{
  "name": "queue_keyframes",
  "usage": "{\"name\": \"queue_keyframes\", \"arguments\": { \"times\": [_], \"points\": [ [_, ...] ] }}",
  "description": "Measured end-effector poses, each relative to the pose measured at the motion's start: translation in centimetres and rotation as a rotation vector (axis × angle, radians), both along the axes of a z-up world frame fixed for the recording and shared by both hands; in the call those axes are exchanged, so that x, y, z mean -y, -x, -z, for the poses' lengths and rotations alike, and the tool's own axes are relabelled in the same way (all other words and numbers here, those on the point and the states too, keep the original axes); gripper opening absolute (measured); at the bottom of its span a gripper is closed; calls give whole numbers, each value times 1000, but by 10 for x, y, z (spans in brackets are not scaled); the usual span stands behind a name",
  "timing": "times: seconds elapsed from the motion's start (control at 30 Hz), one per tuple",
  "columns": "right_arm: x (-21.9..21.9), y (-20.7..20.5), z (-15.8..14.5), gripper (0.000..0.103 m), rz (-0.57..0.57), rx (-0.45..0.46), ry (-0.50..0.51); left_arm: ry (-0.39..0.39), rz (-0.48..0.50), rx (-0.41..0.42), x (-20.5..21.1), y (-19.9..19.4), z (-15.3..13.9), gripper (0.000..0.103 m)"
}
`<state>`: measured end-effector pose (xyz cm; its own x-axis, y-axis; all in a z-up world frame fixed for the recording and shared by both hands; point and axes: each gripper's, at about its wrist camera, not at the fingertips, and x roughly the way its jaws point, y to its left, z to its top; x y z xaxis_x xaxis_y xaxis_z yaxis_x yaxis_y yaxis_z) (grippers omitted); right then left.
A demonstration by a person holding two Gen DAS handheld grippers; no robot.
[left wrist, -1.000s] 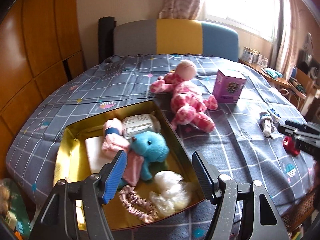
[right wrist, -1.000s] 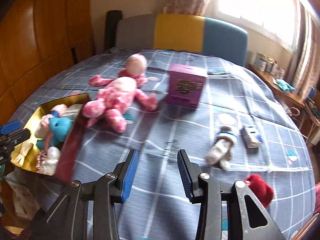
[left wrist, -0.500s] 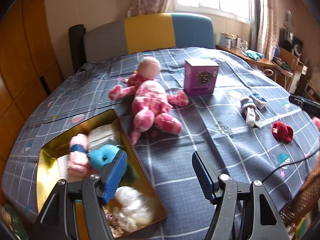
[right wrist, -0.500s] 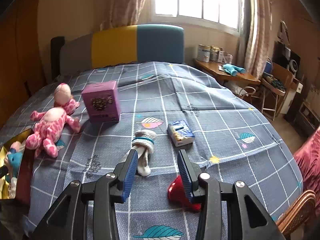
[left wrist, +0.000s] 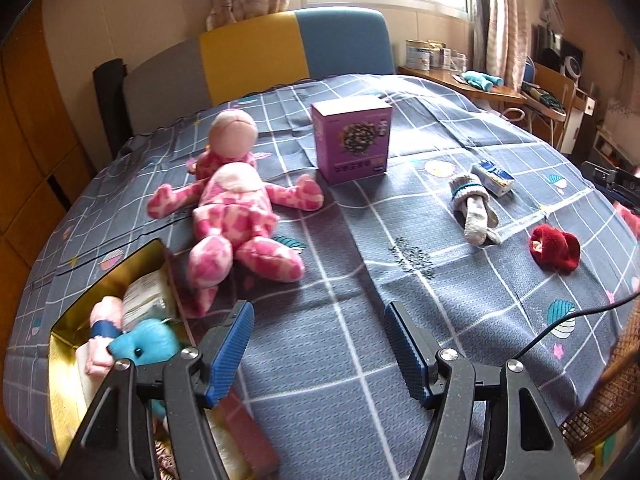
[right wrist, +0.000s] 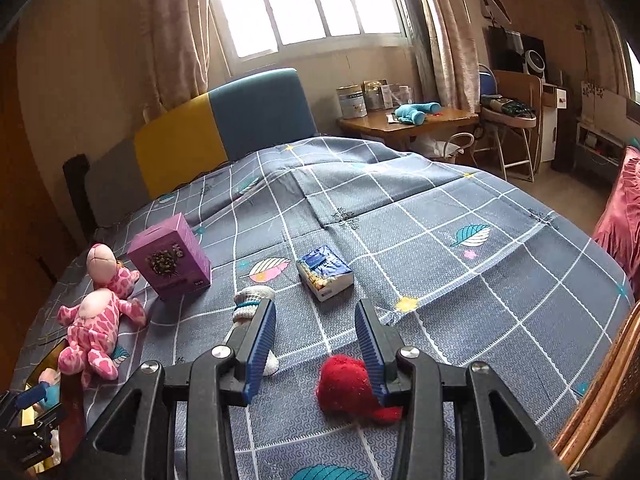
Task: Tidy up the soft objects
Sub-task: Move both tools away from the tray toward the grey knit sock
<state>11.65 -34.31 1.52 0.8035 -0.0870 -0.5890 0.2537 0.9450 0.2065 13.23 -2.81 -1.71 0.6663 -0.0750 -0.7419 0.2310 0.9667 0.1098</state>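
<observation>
On the grey checked bedspread [left wrist: 420, 360], with the purple box [left wrist: 352, 142] as my landmark, I judge the sorting roughly half done. Well to the near-left of that box sits the gold tin [left wrist: 64, 332], already holding a blue plush [left wrist: 146, 346], a pink rolled sock [left wrist: 105, 326], a wrapped packet [left wrist: 146, 300] and other soft bits that my tool partly hides. Just left of the box lies the pink spotted plush toy [left wrist: 236, 216], sprawled on its back beside the tin but not in it. To the right of the box lie a rolled white sock with a blue band [left wrist: 474, 210] and a small blue packet [left wrist: 492, 178], the packet just beyond the sock. Nearer me than those, and farther right of the box, sits the red fuzzy item [right wrist: 348, 382]; I cannot tell what kind of item it is. My left gripper [left wrist: 320, 354] hovers over bare bedspread on the near side of the box, jaws wide apart and empty. My right gripper [right wrist: 316, 344] stands at a middling gap with nothing clamped; the red item lies low by its right finger [right wrist: 370, 344], and whether they touch I cannot tell. Left to do, by my reckoning: the red item, the white sock and the pink toy go into the tin, while the purple box and blue packet look like hard goods to leave out.
</observation>
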Motion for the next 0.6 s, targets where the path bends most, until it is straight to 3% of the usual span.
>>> {"name": "queue_keyframes", "arguments": {
  "times": [0.6],
  "points": [
    [8,5,-1,41,18,26,-58,23,116,-93,71,-44,24,69]
  ]
}}
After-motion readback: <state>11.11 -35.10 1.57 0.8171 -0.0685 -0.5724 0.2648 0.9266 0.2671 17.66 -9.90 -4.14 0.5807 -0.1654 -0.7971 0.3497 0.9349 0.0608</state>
